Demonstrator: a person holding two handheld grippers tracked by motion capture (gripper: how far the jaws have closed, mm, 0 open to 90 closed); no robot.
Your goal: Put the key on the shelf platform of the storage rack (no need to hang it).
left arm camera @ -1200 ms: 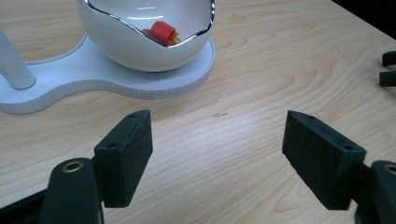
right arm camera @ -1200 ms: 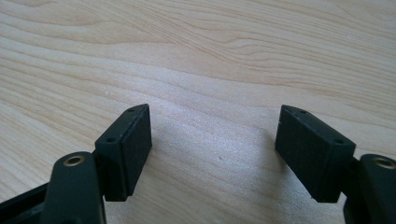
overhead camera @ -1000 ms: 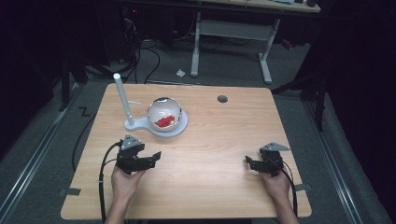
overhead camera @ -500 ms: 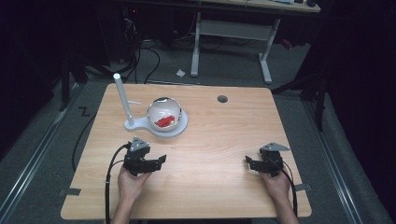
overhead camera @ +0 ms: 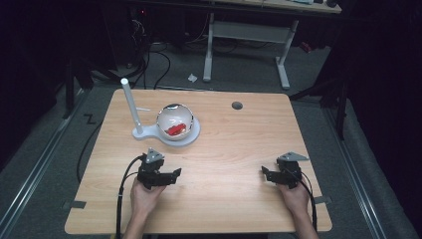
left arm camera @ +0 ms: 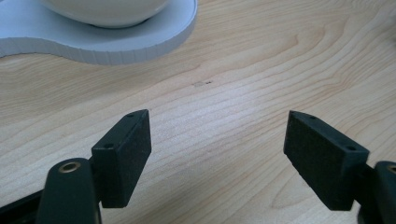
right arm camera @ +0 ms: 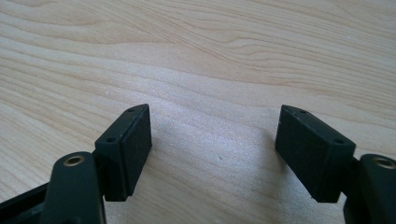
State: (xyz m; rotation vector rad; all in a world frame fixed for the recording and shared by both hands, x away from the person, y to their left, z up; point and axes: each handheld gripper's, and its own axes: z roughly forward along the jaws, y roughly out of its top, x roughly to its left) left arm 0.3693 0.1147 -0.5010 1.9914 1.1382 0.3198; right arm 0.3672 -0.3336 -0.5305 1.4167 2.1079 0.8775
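A shiny bowl with red pieces inside sits on a white base at the table's back left. A white post rises from the base's left end. My left gripper is held low over the wood in front of the base, open and empty. In the left gripper view its jaws stand wide apart, with the white base and the bowl's underside ahead at upper left. My right gripper rests at the front right, pointing left. Its jaws are open over bare wood.
The wooden table has a dark round cable hole near its back edge. Cables trail from both grippers over the front edge. Beyond the table are a dark floor, cables and a desk frame.
My left gripper has shifted a little to the right and toward the person. The right gripper, the bowl and the base have stayed put.
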